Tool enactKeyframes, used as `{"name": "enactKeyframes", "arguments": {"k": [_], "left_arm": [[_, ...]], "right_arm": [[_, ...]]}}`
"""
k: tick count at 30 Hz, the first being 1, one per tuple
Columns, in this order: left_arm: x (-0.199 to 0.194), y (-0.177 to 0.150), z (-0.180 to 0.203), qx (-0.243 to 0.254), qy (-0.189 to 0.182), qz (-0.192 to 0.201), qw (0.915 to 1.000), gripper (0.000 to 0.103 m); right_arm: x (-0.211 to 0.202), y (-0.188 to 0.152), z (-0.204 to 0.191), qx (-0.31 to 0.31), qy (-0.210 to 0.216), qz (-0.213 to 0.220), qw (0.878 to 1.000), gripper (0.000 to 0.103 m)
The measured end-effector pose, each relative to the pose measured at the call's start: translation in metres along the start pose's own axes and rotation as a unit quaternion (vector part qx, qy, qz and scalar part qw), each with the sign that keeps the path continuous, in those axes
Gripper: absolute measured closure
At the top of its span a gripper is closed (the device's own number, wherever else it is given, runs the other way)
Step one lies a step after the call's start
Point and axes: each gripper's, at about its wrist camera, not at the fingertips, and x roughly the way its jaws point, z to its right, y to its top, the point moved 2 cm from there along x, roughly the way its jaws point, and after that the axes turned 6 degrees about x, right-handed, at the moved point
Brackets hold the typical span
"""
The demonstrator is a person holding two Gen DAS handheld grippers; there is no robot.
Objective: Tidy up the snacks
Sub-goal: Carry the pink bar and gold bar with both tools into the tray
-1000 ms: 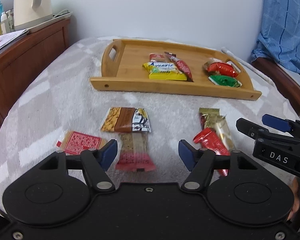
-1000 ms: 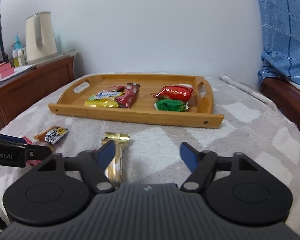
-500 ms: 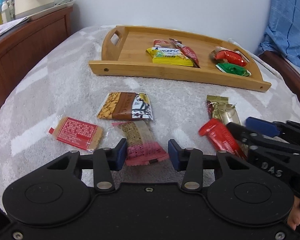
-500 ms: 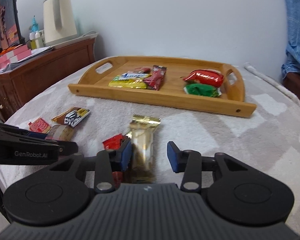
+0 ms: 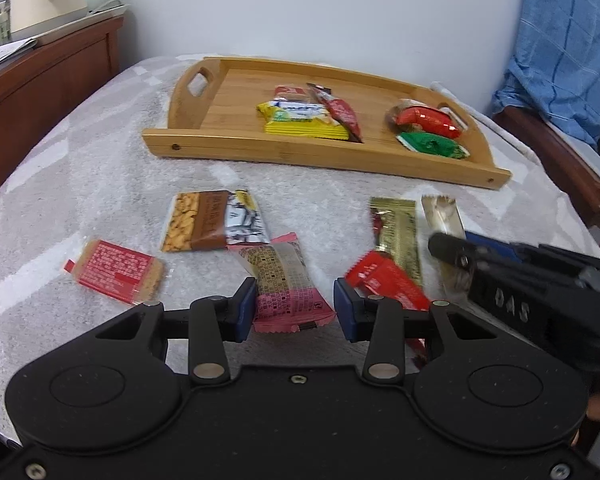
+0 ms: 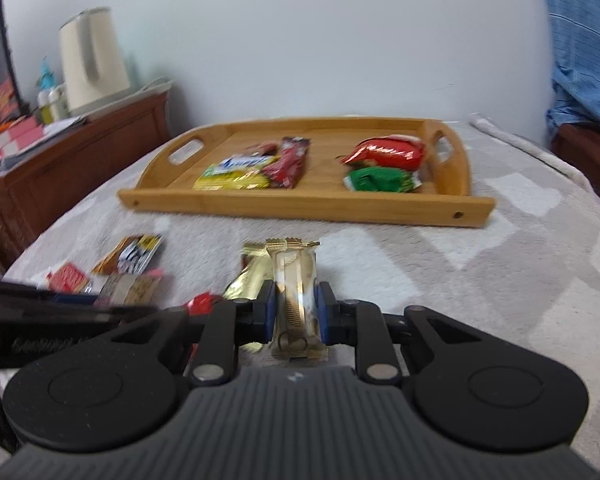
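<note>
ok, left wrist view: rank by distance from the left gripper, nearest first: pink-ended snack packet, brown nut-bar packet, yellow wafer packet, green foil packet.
1. Pink-ended snack packet: between the closing jaws of the left gripper.
2. Brown nut-bar packet: just beyond, slightly left, on the blanket.
3. Yellow wafer packet: mid wooden tray.
4. Green foil packet: tray's right end; close to the yellow one in range.

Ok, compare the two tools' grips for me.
The right tool is shut on the gold snack bar; the left tool has jaws closing around the pink snack packet, the right pad not yet touching. The bar looks narrower than the packet. Both snacks are outside the wooden tray.
</note>
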Motion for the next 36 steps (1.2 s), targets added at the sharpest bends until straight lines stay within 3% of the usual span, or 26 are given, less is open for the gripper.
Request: {"name": "enactKeyframes", "arguments": {"k": [9, 21, 29, 36], "left_arm": [[-0.015, 0.005, 0.018, 0.031, -0.012, 0.020, 0.9992, 0.064], [-0.023, 0.055, 0.010, 0.047, -0.006, 0.058, 0.9972, 0.064], [0.002, 0.110, -0.016, 0.036, 0.010, 0.074, 0.9965, 0.064], [0.045, 0.143, -0.036, 0.040, 0.027, 0.068, 0.9965, 0.064]], "right_arm": [[-0.003, 0.010, 0.022, 0.052, -0.026, 0.015, 0.998, 0.078], [-0.001, 0.045, 0.039, 0.105, 0.003, 0.029, 0.994, 0.079], [0.032, 0.091, 0.038, 0.107, 0.030, 0.027, 0.993, 0.079], [0.079, 0.111, 0.038, 0.111, 0.042, 0.001, 0.993, 0.079]]}}
